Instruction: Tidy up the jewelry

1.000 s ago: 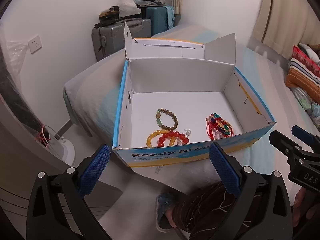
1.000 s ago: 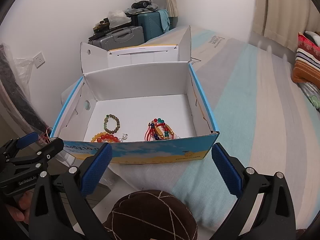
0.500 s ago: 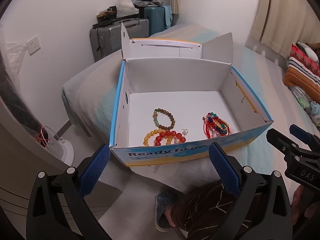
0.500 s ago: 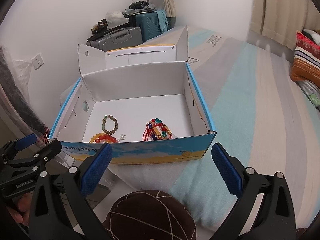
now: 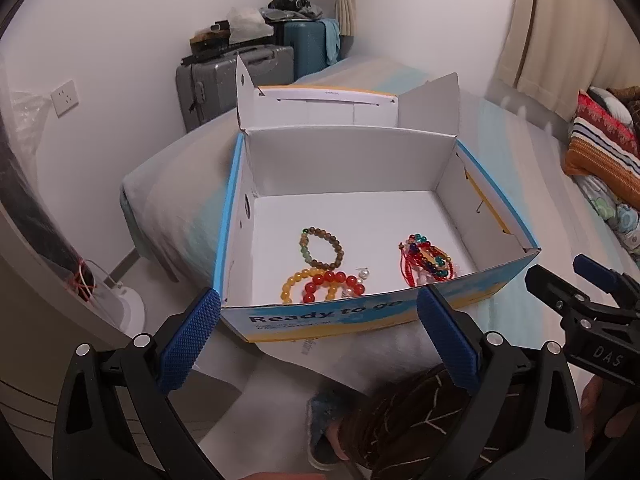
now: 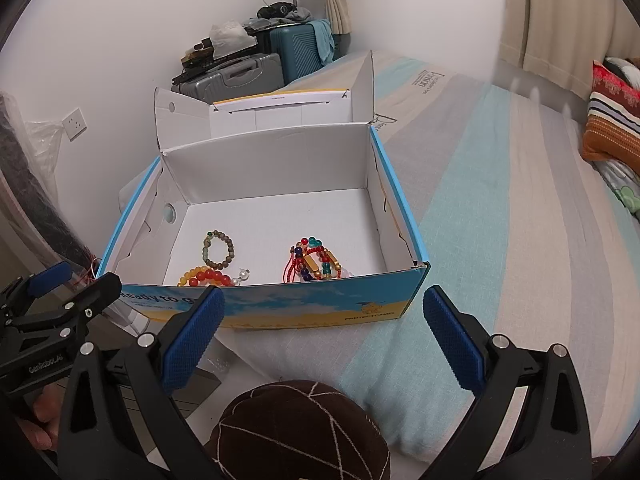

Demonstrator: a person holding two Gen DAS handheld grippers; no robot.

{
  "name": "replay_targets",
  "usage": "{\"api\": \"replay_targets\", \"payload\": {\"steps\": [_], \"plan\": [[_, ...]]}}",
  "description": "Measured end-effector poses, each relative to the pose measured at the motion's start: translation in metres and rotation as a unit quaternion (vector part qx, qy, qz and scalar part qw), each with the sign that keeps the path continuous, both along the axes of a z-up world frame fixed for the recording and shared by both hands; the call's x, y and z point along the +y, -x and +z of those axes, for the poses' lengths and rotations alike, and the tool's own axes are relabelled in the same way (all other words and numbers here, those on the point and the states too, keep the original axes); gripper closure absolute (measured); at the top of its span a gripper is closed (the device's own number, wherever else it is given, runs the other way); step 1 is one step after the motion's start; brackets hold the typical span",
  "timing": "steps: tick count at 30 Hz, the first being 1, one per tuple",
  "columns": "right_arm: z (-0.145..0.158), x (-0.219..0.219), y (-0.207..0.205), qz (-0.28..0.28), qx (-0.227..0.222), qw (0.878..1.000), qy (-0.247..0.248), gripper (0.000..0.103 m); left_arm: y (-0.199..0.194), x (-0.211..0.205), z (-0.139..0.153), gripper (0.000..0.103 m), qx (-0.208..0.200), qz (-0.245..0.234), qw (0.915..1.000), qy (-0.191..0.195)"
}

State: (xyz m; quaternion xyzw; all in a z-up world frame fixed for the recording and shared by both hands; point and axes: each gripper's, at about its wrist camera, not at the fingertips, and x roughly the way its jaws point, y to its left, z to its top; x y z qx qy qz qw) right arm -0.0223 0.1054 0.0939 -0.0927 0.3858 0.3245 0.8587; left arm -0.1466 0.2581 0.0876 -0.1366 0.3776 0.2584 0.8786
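Hidden: front beads are cut off by the box [image 5: 360, 316] wall.
Bracelets [image 5: 320, 254]: laid on the box floor, beyond both grippers.
Left gripper [image 5: 318, 340]: spread wide, nothing held.
Right gripper [image 6: 320, 334]: spread wide, nothing held.

Grey suitcase [image 5: 224, 80] and teal suitcase [image 6: 298, 54] against the wall, striped pillow [image 5: 600, 152] on the bed [image 6: 520, 200].

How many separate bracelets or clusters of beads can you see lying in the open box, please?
4, though the tangle may hide more. In the box: brown-green bracelet at left, yellow bracelet and red bracelet overlapping nearer the front wall, multicoloured tangle at right.
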Motion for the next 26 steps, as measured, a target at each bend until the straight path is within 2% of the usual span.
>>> {"api": "replay_targets", "payload": {"steps": [5, 15, 18, 22, 26], "plan": [[0.0001, 0.0001, -0.0004, 0.000, 0.000, 1.000, 0.000, 0.008, 0.0001, 0.0005, 0.0000, 0.006, -0.003, 0.010, 0.9999, 0.004], [-0.0013, 0.0013, -0.0013, -0.001, 0.003, 1.000, -0.001, 0.008, 0.0005, -0.0029, -0.0006, 0.006, -0.009, -0.003, 0.9999, 0.011], [-0.0009, 0.0009, -0.0015, -0.001, 0.003, 1.000, 0.000, 0.008, -0.0003, -0.0063, -0.0002, 0.006, -0.006, -0.008, 0.9999, 0.004], [-0.0011, 0.0015, -0.0015, -0.002, 0.002, 1.000, -0.001, 0.008, -0.0029, -0.0034, -0.0038, 0.006, 0.003, -0.006, 0.9997, 0.024], [-0.0018, 0.0017, -0.0011, -0.002, 0.003, 1.000, -0.001, 0.008, -0.0028, -0.0038, -0.0052, 0.006, 0.008, -0.002, 0.9997, 0.021]]}}
